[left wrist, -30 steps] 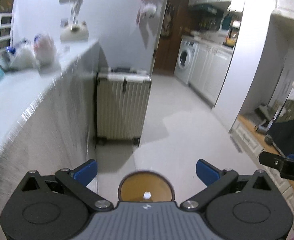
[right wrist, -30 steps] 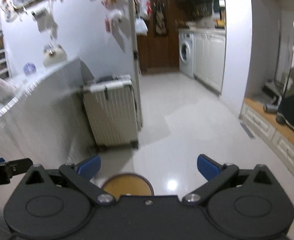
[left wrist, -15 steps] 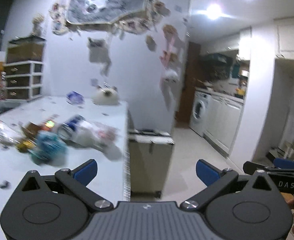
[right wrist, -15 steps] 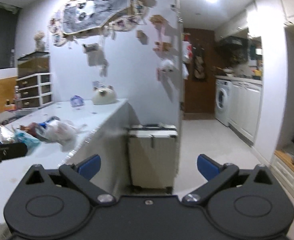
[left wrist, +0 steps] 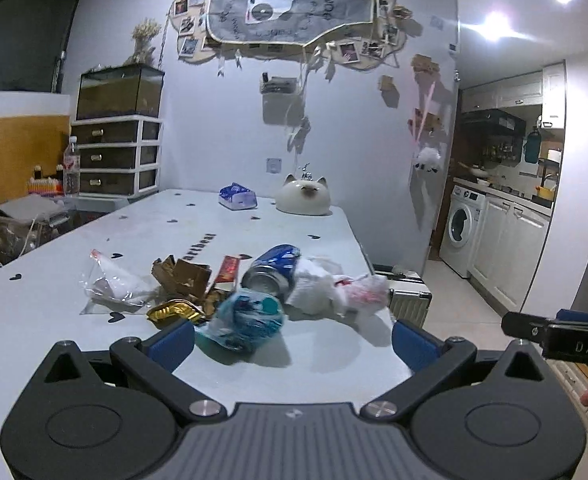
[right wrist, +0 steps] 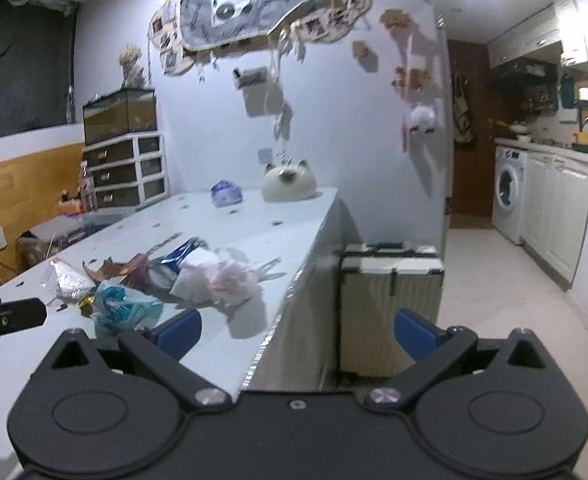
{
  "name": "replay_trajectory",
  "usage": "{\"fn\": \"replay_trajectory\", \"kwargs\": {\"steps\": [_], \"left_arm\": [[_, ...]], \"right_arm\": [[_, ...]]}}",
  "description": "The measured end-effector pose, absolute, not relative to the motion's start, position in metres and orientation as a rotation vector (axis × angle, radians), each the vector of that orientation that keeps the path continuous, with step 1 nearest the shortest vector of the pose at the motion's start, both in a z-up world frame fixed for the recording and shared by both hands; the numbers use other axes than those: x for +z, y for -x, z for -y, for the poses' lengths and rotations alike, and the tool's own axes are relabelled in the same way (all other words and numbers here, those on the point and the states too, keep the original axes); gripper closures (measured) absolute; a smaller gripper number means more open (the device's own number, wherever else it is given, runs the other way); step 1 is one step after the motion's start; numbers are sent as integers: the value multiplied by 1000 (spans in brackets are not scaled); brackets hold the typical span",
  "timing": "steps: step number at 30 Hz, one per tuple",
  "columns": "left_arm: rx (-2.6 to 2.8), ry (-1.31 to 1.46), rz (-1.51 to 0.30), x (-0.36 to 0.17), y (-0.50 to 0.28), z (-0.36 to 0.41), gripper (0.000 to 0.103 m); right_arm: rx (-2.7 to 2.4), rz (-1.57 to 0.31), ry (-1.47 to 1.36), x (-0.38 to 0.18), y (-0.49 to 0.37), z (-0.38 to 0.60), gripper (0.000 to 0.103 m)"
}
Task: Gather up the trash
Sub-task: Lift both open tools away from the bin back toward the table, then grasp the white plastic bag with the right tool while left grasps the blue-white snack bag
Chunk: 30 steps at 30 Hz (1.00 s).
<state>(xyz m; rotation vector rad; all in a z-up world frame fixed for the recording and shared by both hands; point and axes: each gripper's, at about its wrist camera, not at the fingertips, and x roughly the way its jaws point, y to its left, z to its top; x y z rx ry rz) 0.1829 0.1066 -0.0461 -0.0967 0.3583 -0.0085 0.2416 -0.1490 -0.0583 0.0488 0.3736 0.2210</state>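
Both grippers wide open, nothing held: left gripper (left wrist: 293, 340) and right gripper (right wrist: 297, 330) each show blue pads spread with only air between. Trash sits in one clump on the white table (left wrist: 33, 312), toward its right edge, near end. Key relation: the clump lies dead ahead of the left gripper and just beyond its tips. The teal bag (left wrist: 245, 320) is nearest, roughly centred between the pads but a bit left of centre. Behind it the blue can (left wrist: 271, 270) lies on its side, long axis pointing roughly toward the camera, open end facing us. White tissue wad (left wrist: 334, 292) is to its right; cardboard scraps (left wrist: 181, 276), gold foil (left wrist: 173, 312) and a clear plastic bag (left wrist: 109, 284) are to the left. From the right gripper the same clump is ahead-left, with its pads straddling the table edge, so left arm is nearer and better lined up, I'd say. Right view adds what left can't show well: the table's side drop, the suitcase (right wrist: 390, 280) on the floor beside it, and the left gripper's tip (right wrist: 9, 316) hovering short of the bag (right wrist: 125, 310). Left view shows the can's orientation clearly; in the right view it is mostly hidden behind tissue (right wrist: 217, 274). No bin visible in either view.
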Motion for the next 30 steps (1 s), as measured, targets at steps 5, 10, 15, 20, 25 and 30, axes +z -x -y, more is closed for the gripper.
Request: {"fn": "replay_trajectory", "kwargs": {"steps": [5,10,15,20,25,30], "left_arm": [[36,76,-407,-53,-220,-128,0],[42,59,-449,-69,-258,-144,0],[-8,23,-474,-82,-287,-145,0],[-74,-72,-470,-94,-309,-130,0],[-65,-189,-466,-109,-321,-120,2],[-70,-171,-512,-115,-331,-126,20]], "right_arm": [[247,-391,-32,-58,-267,125,0],[262,-407,-73,-57,-288,116,0],[252,-425,-57,-57,-306,106,0],[247,-436,-98,-56,-331,101,0],[264,-471,-181,-58,-365,106,0],[239,-526,-273,-64,-404,111,0]]}}
